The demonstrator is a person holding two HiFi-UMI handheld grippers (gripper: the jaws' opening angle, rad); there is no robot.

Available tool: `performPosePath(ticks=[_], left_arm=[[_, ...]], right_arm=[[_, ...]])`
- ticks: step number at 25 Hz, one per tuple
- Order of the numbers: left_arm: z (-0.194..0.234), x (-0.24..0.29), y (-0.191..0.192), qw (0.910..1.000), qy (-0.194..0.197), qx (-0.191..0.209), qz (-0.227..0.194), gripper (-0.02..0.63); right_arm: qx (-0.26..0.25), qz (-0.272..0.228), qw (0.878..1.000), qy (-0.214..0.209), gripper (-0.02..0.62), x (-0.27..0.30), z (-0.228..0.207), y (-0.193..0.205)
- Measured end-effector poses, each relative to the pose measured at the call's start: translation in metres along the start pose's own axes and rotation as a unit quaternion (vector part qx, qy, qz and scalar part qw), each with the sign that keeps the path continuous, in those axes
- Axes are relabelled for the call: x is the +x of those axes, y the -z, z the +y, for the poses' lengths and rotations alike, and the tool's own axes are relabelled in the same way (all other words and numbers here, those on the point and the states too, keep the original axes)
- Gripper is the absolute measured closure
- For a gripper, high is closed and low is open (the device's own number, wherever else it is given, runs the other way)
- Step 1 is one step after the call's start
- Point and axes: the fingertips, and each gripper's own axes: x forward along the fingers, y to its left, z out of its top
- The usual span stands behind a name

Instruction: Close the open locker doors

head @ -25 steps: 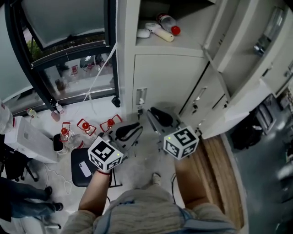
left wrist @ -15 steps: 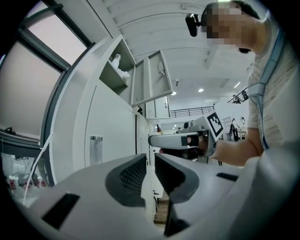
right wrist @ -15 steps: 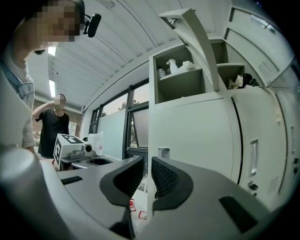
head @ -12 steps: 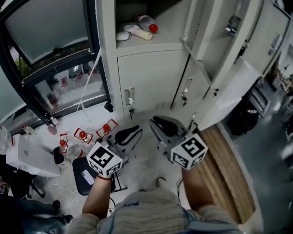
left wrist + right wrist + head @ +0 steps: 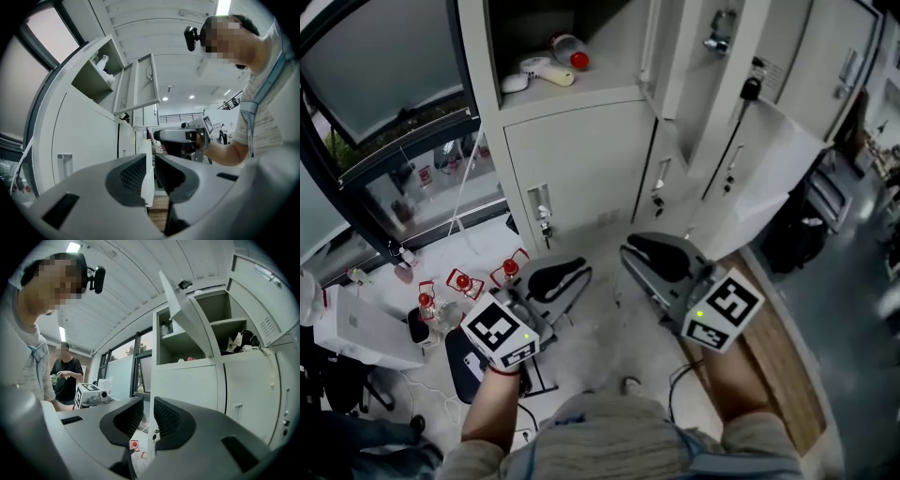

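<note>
1. The lockers [image 5: 480,84] stand just ahead of the person, and two of their doors plainly hang open. An upper door [image 5: 661,52] shows nearly edge-on beside the top compartment [image 5: 609,82]. A lower door [image 5: 769,183] is swung wide out to the right over the floor [image 5: 595,333]
2. The top compartment holds a bottle with a red cap [image 5: 567,49] and a pale item [image 5: 546,71], both lying on their sides
3. The door under that compartment [image 5: 581,155] is closed, with its handle [image 5: 541,208] at the lower left
4. The left tool [image 5: 567,272] is held level before this closed door and clear of it. Its jaws stand a narrow gap apart with nothing between them
5. The right tool [image 5: 639,251] is held level beside it, near the foot of the lower door but not touching. Its jaws are also slightly apart and empty
6. In the right gripper view a further open compartment [image 5: 225,331] holds dark and white crumpled things [image 5: 241,341], possibly cloth
7. Small red items [image 5: 459,281] lie on the floor at the left below a window [image 5: 384,75]
8. A second person [image 5: 65,373] stands in the background of the right gripper view
</note>
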Motion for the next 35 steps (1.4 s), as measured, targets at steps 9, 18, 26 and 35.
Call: performPosePath(ticks=[9, 18, 26, 35], left_arm=[[-0.012, 0.037, -0.048, 0.9998, -0.012, -0.001, -0.015, 0.565], [-0.021, 0.059, -0.107, 0.9981, -0.031, 0.028, -0.046, 0.565], [-0.035, 0.057, -0.120, 0.9970, -0.047, 0.028, -0.054, 0.565], [-0.035, 0.052, -0.121, 0.9962, -0.056, 0.033, -0.057, 0.565]], right_arm=[[0.013, -0.025, 0.999, -0.042, 0.545, -0.047, -0.047, -0.062], [-0.014, -0.055, 0.995, -0.078, 0.542, -0.073, -0.057, -0.112], [-0.035, -0.057, 0.992, -0.110, 0.541, -0.066, -0.054, -0.144], [-0.045, -0.053, 0.992, -0.107, 0.541, -0.048, -0.055, -0.159]])
